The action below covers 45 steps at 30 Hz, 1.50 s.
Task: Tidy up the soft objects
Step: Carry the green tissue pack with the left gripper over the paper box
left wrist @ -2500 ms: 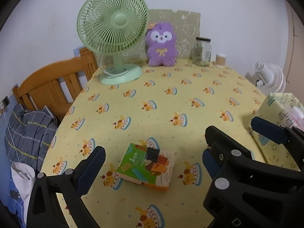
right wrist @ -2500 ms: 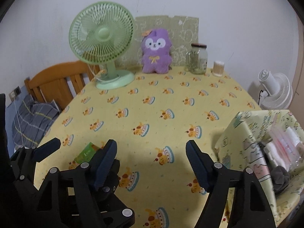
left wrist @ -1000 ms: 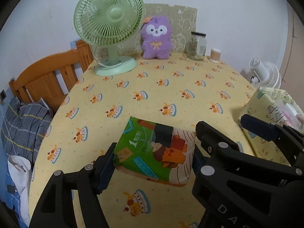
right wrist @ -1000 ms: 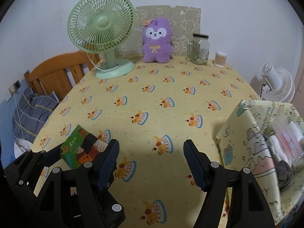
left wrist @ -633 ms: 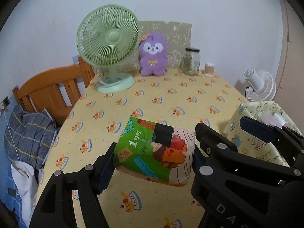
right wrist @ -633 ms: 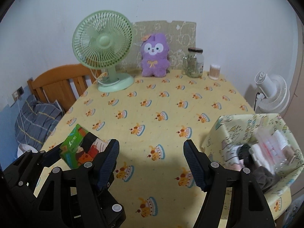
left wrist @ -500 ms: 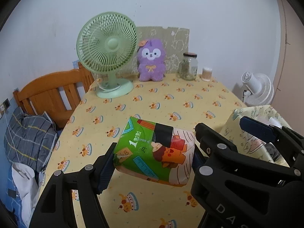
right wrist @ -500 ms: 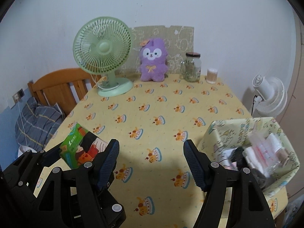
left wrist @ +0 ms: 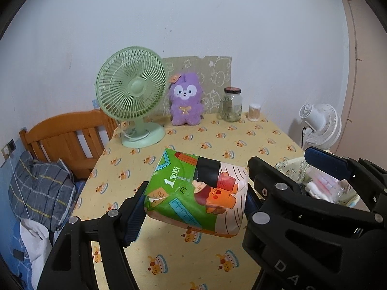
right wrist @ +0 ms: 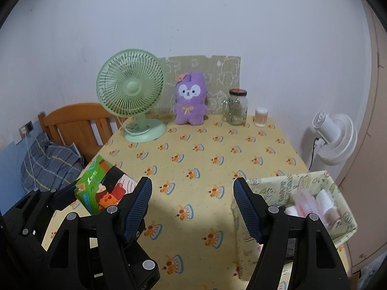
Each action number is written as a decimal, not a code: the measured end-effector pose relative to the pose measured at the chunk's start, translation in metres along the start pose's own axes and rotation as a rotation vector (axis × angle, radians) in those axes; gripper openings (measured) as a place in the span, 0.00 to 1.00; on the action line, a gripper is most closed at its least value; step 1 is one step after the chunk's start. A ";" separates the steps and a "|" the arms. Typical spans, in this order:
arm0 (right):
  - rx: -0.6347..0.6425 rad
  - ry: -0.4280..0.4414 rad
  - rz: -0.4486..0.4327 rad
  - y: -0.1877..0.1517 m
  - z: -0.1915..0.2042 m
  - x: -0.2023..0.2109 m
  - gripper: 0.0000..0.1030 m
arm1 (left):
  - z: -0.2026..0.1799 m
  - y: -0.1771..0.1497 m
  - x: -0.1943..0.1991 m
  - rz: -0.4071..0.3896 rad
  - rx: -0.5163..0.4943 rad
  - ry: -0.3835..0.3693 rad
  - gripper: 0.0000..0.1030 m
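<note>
A soft tissue pack (left wrist: 197, 192) with green and orange cartoon print hangs above the table, and my left gripper (left wrist: 193, 207) is shut on it from both sides. The same tissue pack (right wrist: 104, 188) shows at the lower left of the right wrist view, held in the left gripper's black arms. My right gripper (right wrist: 192, 205) stands open over the yellow tablecloth (right wrist: 193, 149) with nothing between its fingers. A fabric storage basket (right wrist: 338, 227) with white and pink packets sits at the table's near right corner. A purple plush toy (right wrist: 191, 102) stands at the back.
A green desk fan (right wrist: 131, 96), a glass jar (right wrist: 237, 107) and a small cotton-swab pot (right wrist: 261, 117) line the back of the table by the wall. A wooden bed frame (right wrist: 77, 125) with a plaid cloth (right wrist: 50, 162) lies left. A white floor fan (right wrist: 335, 137) stands right.
Both grippers have risen and tipped back, so more wall shows. The tissue pack, which lay on the table at first, was gripped by the left gripper and lifted clear of the cloth.
</note>
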State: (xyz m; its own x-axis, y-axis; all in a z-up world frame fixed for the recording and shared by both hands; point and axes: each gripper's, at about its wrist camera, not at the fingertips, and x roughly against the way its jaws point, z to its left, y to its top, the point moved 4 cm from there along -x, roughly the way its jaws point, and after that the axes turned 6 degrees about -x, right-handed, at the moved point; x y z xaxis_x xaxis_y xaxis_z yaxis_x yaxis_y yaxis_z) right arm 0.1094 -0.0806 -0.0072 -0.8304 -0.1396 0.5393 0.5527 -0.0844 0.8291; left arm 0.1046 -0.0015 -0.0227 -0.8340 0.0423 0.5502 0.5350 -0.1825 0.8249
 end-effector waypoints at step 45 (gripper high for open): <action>-0.067 -0.187 -0.051 0.007 -0.162 0.023 0.71 | -0.155 0.032 -0.023 -0.027 -0.145 -0.173 0.73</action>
State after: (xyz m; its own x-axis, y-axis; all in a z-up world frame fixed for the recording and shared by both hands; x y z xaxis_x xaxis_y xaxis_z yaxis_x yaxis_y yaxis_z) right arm 0.1049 -0.2445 -0.0130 -0.8524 0.0518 0.5202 0.5081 -0.1525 0.8477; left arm 0.1199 -0.1604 -0.0292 -0.8055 0.2147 0.5523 0.4772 -0.3175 0.8194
